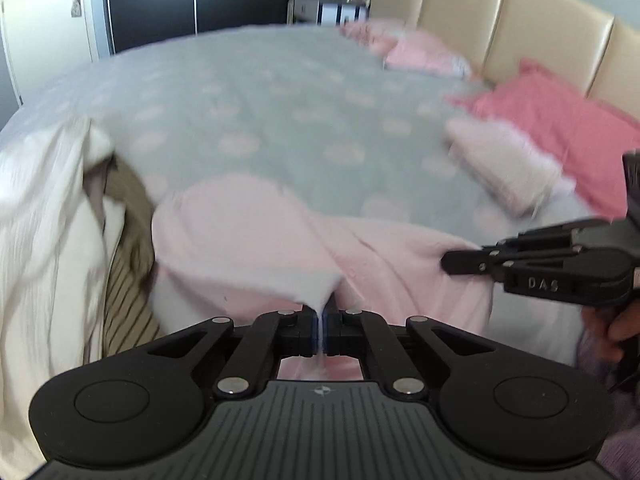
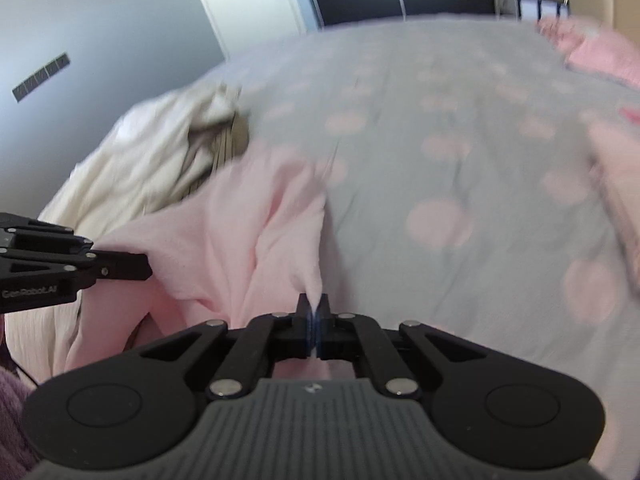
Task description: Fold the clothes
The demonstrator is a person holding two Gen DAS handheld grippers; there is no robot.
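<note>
A pale pink garment (image 1: 248, 240) lies spread on the near part of the bed; it also shows in the right wrist view (image 2: 224, 240). My left gripper (image 1: 320, 316) is shut on an edge of the pink garment and lifts that edge a little. My right gripper (image 2: 314, 312) is shut on another edge of the same garment. The right gripper also shows at the right of the left wrist view (image 1: 452, 262). The left gripper also shows at the left of the right wrist view (image 2: 144, 268). Both views are motion-blurred.
The bed has a grey cover with pink dots (image 1: 260, 92). A heap of white and striped clothes (image 1: 60, 208) lies at its left. A folded whitish item (image 1: 500, 160) and pink pillows (image 1: 560, 120) lie near the beige headboard (image 1: 520, 12).
</note>
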